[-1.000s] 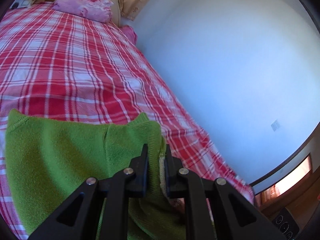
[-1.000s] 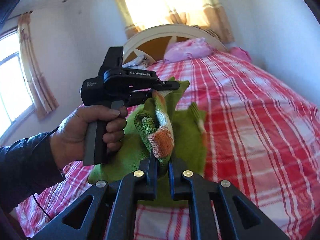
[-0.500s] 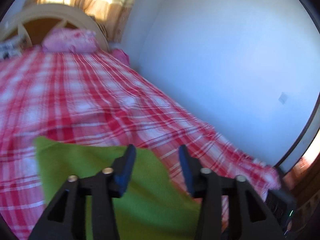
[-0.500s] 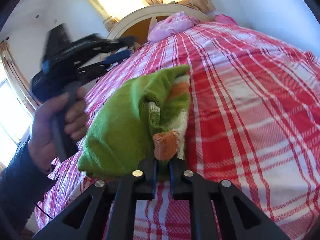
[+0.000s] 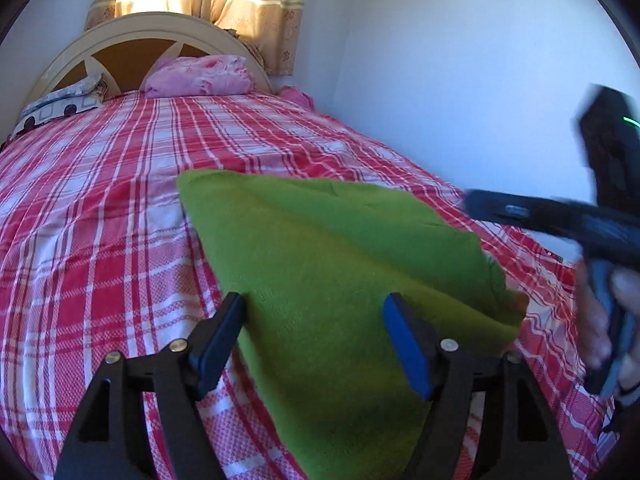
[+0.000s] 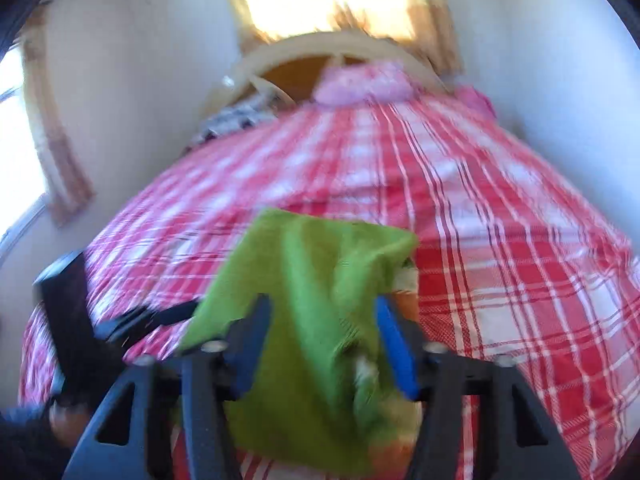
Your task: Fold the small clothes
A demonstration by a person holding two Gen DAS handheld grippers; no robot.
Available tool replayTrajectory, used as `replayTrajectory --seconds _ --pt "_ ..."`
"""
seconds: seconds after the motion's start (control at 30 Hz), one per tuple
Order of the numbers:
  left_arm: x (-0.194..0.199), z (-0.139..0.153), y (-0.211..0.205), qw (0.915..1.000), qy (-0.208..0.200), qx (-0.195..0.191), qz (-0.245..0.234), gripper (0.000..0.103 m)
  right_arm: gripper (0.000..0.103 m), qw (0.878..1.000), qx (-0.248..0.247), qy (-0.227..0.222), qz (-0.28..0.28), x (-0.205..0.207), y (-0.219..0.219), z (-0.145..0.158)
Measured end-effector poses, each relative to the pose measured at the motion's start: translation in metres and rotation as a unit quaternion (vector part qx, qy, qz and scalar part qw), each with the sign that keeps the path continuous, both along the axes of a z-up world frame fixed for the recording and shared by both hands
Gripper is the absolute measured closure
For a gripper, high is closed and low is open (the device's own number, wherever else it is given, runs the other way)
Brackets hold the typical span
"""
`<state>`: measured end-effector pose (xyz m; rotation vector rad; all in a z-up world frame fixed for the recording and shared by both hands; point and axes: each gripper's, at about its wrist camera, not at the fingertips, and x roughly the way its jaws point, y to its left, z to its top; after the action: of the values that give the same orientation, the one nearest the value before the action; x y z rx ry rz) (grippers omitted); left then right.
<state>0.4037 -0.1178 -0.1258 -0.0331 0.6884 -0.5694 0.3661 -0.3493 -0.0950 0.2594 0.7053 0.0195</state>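
1. The left gripper (image 5: 316, 340) has its fingers (image 5: 218, 344) spread wide, with nothing clamped between them.
2. Its pads are blue; the right one (image 5: 406, 346) shows its inner face.
3. The right gripper (image 6: 320, 344) also has its fingers (image 6: 250, 344) well apart, gripping nothing.
4. The right wrist view is blurred.
5. In the left wrist view the right gripper's body (image 5: 560, 216) appears at the right edge, blurred, with the right hand (image 5: 608, 316) wrapped around its handle.
6. In the right wrist view the left gripper's body (image 6: 76, 320) sits at the lower left; part of the left hand (image 6: 66, 420) shows below it.
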Motion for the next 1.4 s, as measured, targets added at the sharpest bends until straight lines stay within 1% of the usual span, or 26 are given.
replayTrajectory --seconds 0.03,0.07,0.1,0.13,0.2,0.23,0.27,0.37,0.43,0.47,0.53,0.57,0.6,0.63,0.67,0.7,0.73,0.8,0.87,0.93,1.03,1.23,1.27,1.3,1.33,1.4 --pt "0.001 -0.001 0.000 1.0000 0.001 0.001 0.001 0.021 0.070 0.999 0.021 0.024 -0.008 0.012 -0.009 -0.010" --pt "0.001 -0.003 -0.002 1.0000 0.005 0.004 0.000 0.017 0.080 0.997 0.061 0.045 0.001 0.024 -0.019 -0.022" --pt "0.003 -0.008 -0.005 0.9999 0.014 0.008 -0.006 0.012 0.092 0.996 0.072 0.049 0.005 0.029 -0.022 -0.025" --pt "0.003 -0.011 -0.004 0.9997 0.019 0.010 -0.009 0.012 0.093 0.997 0.068 0.045 0.004 0.029 -0.024 -0.023" --pt "0.008 -0.019 -0.005 0.9990 0.041 0.011 -0.014 0.011 0.094 0.998 0.057 0.005 -0.006 0.019 -0.031 -0.010" --pt "0.005 -0.022 -0.001 0.9988 0.045 0.008 -0.014 0.007 0.094 0.999 0.052 0.003 -0.015 0.017 -0.033 -0.009" --pt "0.008 -0.024 0.000 0.9985 0.053 0.007 -0.009 0.005 0.095 0.998 0.044 0.024 -0.029 0.022 -0.039 -0.018" --pt "0.016 -0.030 0.001 0.9965 0.082 -0.003 -0.014 0.004 0.094 0.998 0.027 0.051 -0.027 0.029 -0.038 -0.040" --pt "0.018 -0.031 0.004 0.9957 0.090 -0.013 -0.012 0.002 0.092 0.998 0.021 0.047 -0.033 0.025 -0.038 -0.042" --pt "0.017 -0.031 0.004 0.9956 0.092 -0.014 -0.012 0.002 0.088 0.998 0.026 0.043 -0.038 0.023 -0.040 -0.041" --pt "0.017 -0.032 0.005 0.9955 0.093 -0.015 -0.009 0.000 0.073 0.998 0.015 0.024 -0.048 0.013 -0.037 -0.029" --pt "0.017 -0.032 0.005 0.9955 0.094 -0.014 -0.007 0.000 0.071 0.999 -0.003 -0.009 -0.042 0.000 -0.029 -0.015" --pt "0.017 -0.032 0.005 0.9954 0.094 -0.014 -0.007 0.000 0.069 0.999 -0.012 -0.034 -0.028 -0.010 -0.021 -0.005" --pt "0.017 -0.033 0.005 0.9954 0.095 -0.013 -0.007 0.000 0.062 0.999 -0.016 -0.049 -0.013 -0.013 -0.015 0.000" --pt "0.017 -0.033 0.004 0.9953 0.095 -0.011 -0.008 0.000 0.056 0.997 -0.017 -0.068 0.018 -0.022 -0.004 0.006" --pt "0.017 -0.034 0.003 0.9953 0.096 -0.009 -0.008 0.000 0.047 0.996 -0.019 -0.072 0.051 -0.027 0.006 0.009" --pt "0.018 -0.034 0.003 0.9952 0.097 -0.008 -0.008 0.000 0.046 0.995 -0.024 -0.065 0.065 -0.025 0.011 0.008" --pt "0.018 -0.034 0.004 0.9952 0.097 -0.009 -0.008 0.000 0.046 0.996 -0.034 -0.027 0.072 -0.020 0.017 -0.002" --pt "0.018 -0.035 0.004 0.9951 0.098 -0.010 -0.008 0.000 0.046 0.998 -0.034 0.026 0.054 -0.010 0.005 -0.024" --pt "0.018 -0.036 0.003 0.9950 0.099 -0.007 -0.009 0.000 0.071 0.997 -0.039 0.059 0.035 -0.007 -0.007 -0.040" --pt "0.017 -0.036 0.000 0.9953 0.096 0.001 -0.011 0.000 0.071 0.998 -0.016 0.050 0.044 -0.014 -0.022 -0.046" --pt "0.018 -0.037 0.002 0.9947 0.102 -0.005 -0.013 0.000 0.069 0.996 -0.023 0.040 0.078 -0.014 -0.024 -0.036" --pt "0.018 -0.037 0.002 0.9946 0.103 -0.005 -0.013 0.000 0.067 0.997 -0.021 0.031 0.072 -0.011 -0.029 -0.034" --pt "0.018 -0.037 0.002 0.9946 0.103 -0.005 -0.013 0.000 0.054 0.997 -0.014 0.024 0.066 -0.009 -0.034 -0.031" --pt "0.018 -0.037 0.002 0.9945 0.104 -0.006 -0.013 0.000 0.036 0.998 0.002 0.017 0.058 -0.007 -0.042 -0.029" --pt "0.018 -0.037 0.002 0.9944 0.105 -0.007 -0.014 0.000 0.023 0.998 0.044 0.009 0.043 0.002 -0.060 -0.029"
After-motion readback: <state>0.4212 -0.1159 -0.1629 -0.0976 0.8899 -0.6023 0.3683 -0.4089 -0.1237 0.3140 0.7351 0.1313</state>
